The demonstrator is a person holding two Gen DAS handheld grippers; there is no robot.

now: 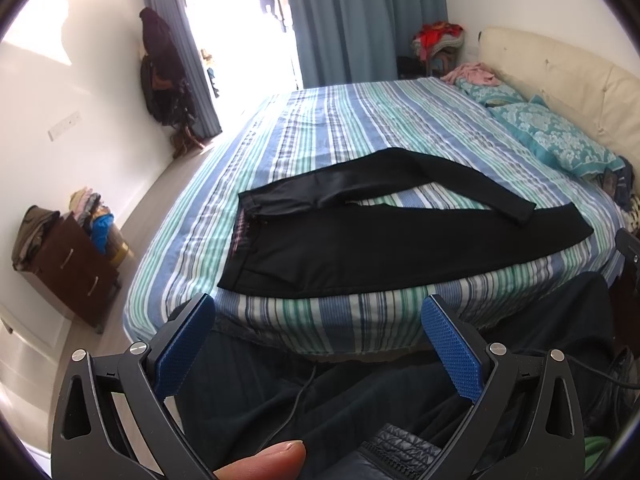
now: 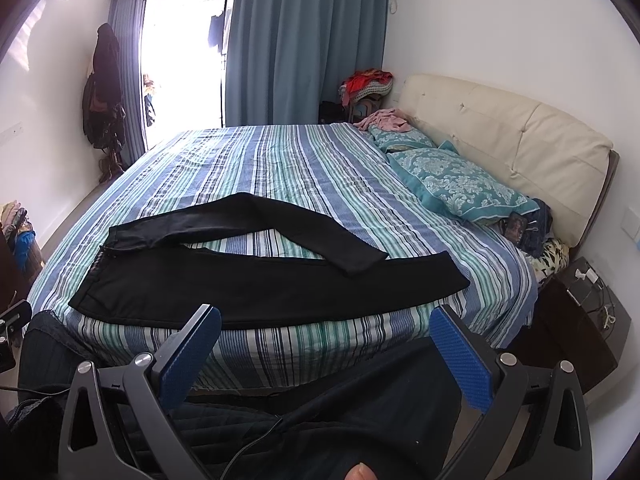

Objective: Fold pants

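We see a pair of black pants (image 1: 400, 248) spread flat on the striped bed (image 1: 340, 120), close to the near edge of the mattress. The waistband lies toward the left near corner, showing a bit of plaid lining, and the legs run rightward toward the headboard side. The nearer leg lies straight along the near edge; the farther leg bends away and its cuff comes back to overlap the nearer leg close to the hem.

Our left gripper (image 1: 318, 316) hangs below and in front of the near edge, its blue-padded fingers (image 1: 184, 344) spread wide with nothing between them. The pants sit above and beyond its tips, apart from it, with the waistband end nearest its left finger.

Our right gripper (image 2: 326, 326) is likewise held short of the bed, fingers (image 2: 460, 356) set wide apart and empty. In this view the pants (image 2: 260, 284) lie just past the fingertips, the nearer leg crossing the gap between them; the fabric appears untouched, though the fisheye makes the clearance hard to judge.

Teal patterned pillows (image 2: 452, 184) rest at the head of the bed, well apart from the pants.
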